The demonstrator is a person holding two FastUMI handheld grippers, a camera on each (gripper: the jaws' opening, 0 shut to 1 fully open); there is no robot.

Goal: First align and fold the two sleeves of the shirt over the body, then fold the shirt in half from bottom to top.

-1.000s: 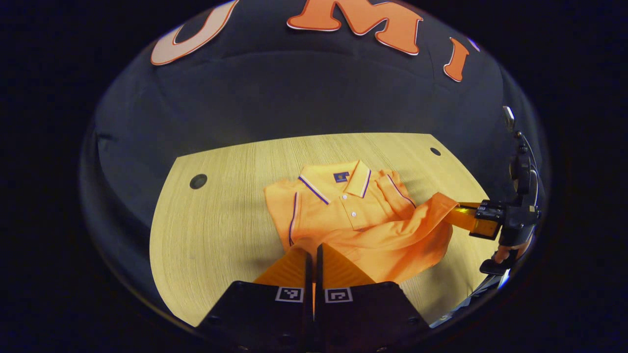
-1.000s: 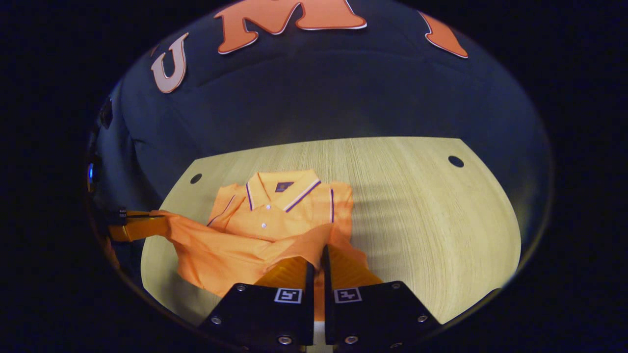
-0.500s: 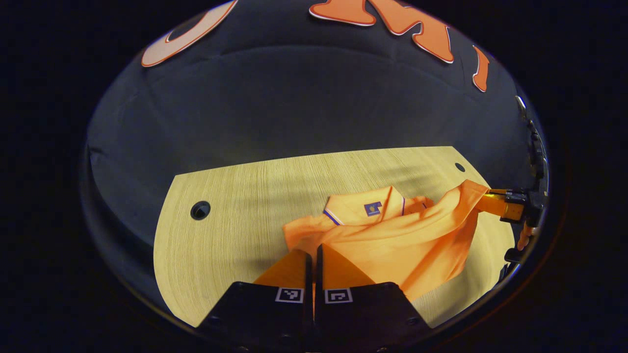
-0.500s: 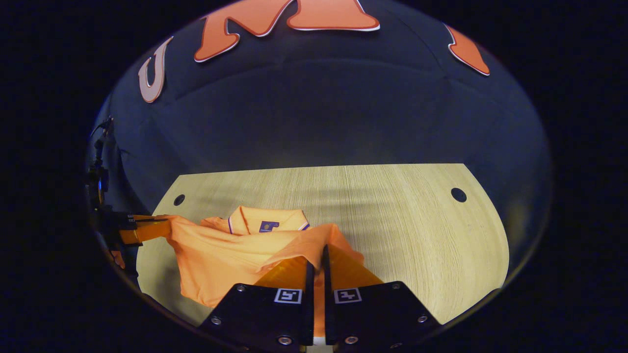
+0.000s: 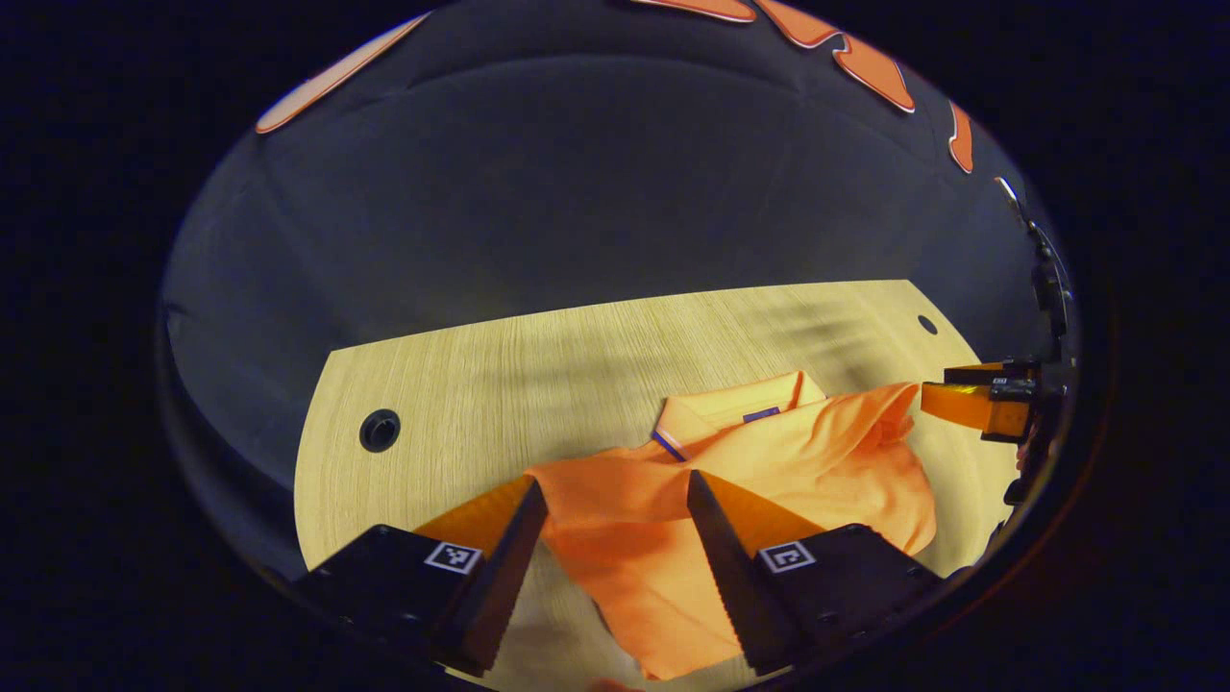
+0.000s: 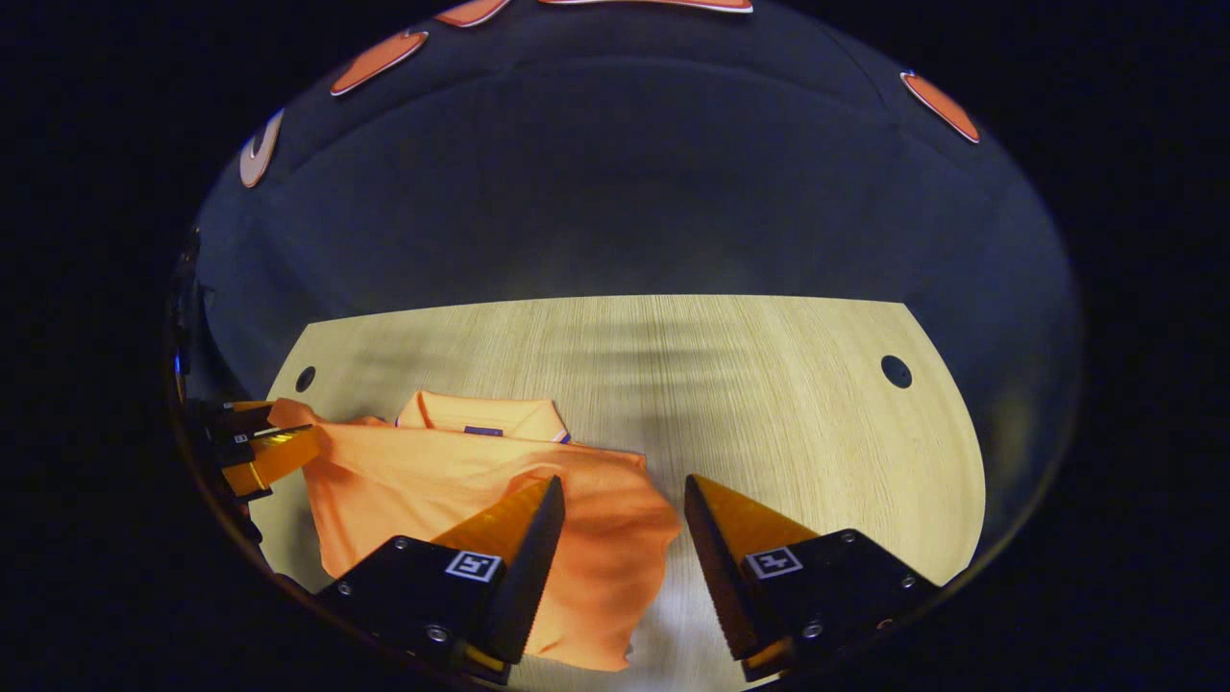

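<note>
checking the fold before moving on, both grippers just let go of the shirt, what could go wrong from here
The shirt lies rumpled, its folded-up layer skewed, with the collar peeking out beyond it, so the halves may end up misaligned. Cloth lies between the open left gripper fingers and the open right gripper fingers; pulling back could snag and drag the fold open.

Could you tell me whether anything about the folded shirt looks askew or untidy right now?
Yes. The shirt is folded up toward the collar, but the top layer lies rumpled and skewed, its near corner trailing down. Both the left tongs and right tongs are open.
</note>
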